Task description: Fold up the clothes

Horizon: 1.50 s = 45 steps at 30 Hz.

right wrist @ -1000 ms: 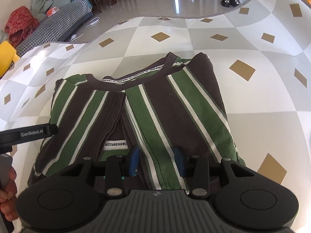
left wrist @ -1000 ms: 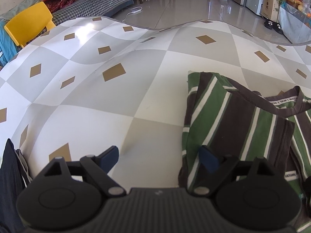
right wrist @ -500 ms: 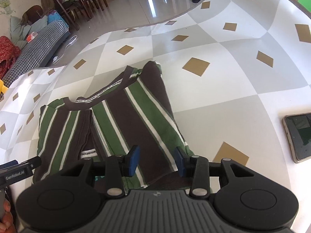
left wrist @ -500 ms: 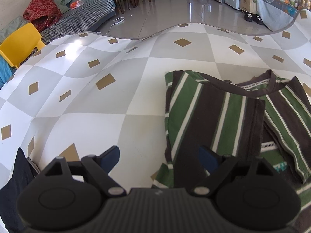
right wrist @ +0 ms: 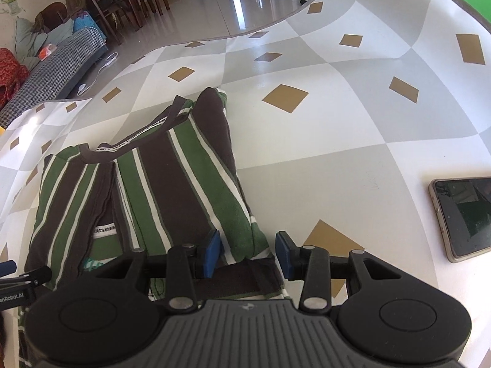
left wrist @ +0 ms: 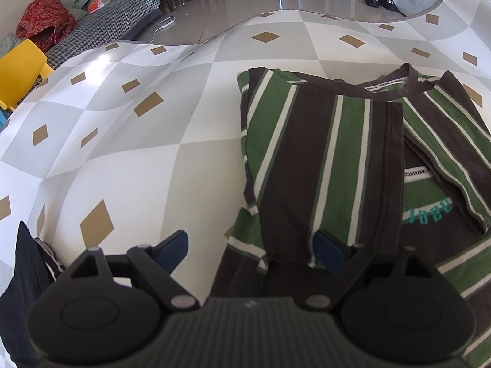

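Striped shirt [left wrist: 322,159] is lying with both sides folded inward, narrowing it. Left gripper [left wrist: 251,247] is opening, straddling its seven-o'clock hem; right gripper [right wrist: 247,253], half spread, is straddling the five-o'clock corner.

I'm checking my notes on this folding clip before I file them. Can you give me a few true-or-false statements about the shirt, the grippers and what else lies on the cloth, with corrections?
1. The striped shirt has both sides folded in over its middle. True.
2. The right gripper is clamped on a sleeve. False: its pads stand apart over the shirt's lower right corner, pressing nothing.
3. A phone lies on the checked tablecloth, right of the shirt. True.
4. The left gripper is shut. False: its jaws are wide and opening, straddling the shirt's left edge.
5. The shirt is red and blue. False: green, brown and white.
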Available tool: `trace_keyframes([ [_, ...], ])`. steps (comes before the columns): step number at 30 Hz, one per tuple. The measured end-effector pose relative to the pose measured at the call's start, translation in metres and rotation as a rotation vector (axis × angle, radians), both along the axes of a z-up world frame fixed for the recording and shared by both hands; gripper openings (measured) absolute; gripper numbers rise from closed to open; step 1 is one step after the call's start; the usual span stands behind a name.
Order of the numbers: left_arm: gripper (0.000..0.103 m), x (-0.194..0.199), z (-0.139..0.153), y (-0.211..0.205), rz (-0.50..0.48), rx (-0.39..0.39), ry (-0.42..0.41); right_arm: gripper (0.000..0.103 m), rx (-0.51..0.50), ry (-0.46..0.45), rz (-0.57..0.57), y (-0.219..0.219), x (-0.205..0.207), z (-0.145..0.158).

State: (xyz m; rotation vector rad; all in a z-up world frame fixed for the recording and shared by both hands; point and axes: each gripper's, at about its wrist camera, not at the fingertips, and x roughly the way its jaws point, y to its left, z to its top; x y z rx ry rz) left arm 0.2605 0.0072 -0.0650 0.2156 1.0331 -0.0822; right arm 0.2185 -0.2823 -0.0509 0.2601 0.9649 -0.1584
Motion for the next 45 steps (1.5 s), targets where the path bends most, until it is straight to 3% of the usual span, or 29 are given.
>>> trace_keyframes([
  [5,0.093,0.001,-0.001,0.001,0.011,-0.012,0.002,0.030,-0.075,-0.027,0.047,0.013,-0.001,-0.003],
  [7,0.093,0.001,-0.001,0.001,0.011,-0.013,0.003,0.019,-0.085,-0.030,0.058,0.016,-0.001,-0.003],
  [13,0.093,0.001,-0.001,0.001,0.012,-0.015,0.006,0.014,-0.081,-0.042,0.068,0.018,-0.001,-0.002],
  [24,0.094,0.001,0.002,0.004,0.021,-0.017,0.019,0.013,-0.093,-0.125,0.098,0.029,-0.009,0.024],
  [30,0.094,-0.002,0.002,0.008,0.027,-0.008,0.020,0.013,-0.081,-0.124,0.099,0.028,-0.010,0.024],
  [41,0.097,-0.002,0.001,0.011,0.032,-0.014,0.028,0.018,0.074,-0.068,0.001,0.000,0.005,-0.003],
  [45,0.098,0.000,0.000,0.013,0.032,-0.020,0.031,0.024,0.106,-0.083,-0.016,-0.006,0.008,-0.006],
])
